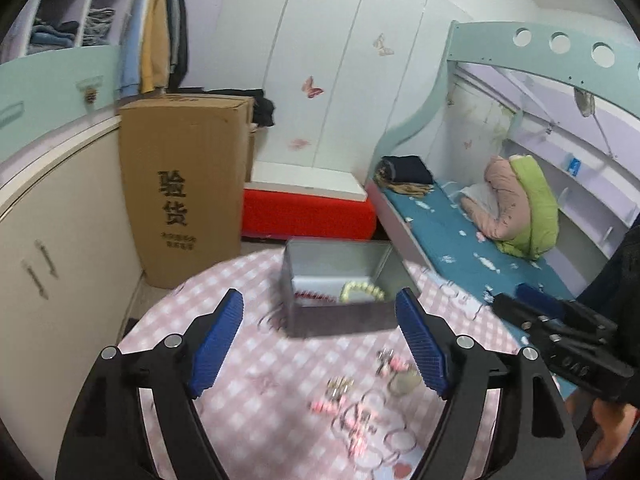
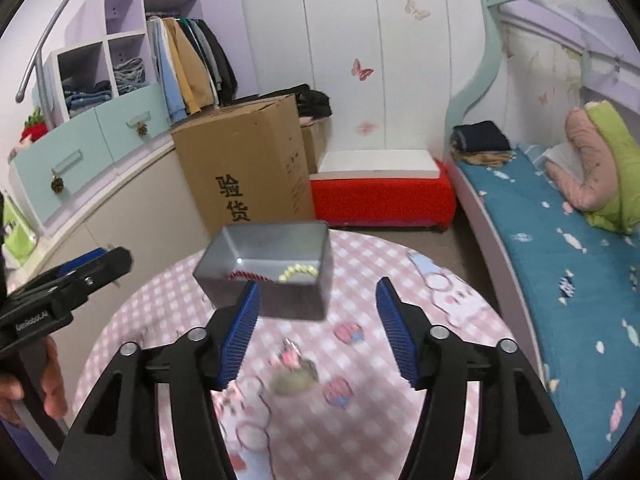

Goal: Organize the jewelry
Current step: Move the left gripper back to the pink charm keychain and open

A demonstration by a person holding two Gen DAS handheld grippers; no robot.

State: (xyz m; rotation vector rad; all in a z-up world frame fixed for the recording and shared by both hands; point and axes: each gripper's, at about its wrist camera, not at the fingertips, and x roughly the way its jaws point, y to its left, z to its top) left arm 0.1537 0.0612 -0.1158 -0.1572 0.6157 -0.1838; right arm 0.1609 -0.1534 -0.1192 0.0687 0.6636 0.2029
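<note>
Above pink-checked table [image 1: 240, 320], both tools [image 1: 320, 344] [image 2: 316, 332] tilt downward, spread empty.

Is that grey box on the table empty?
No. The open grey box holds a pale-green bead bracelet and a red beaded strand; more trinkets lie outside on the tablecloth.
</note>
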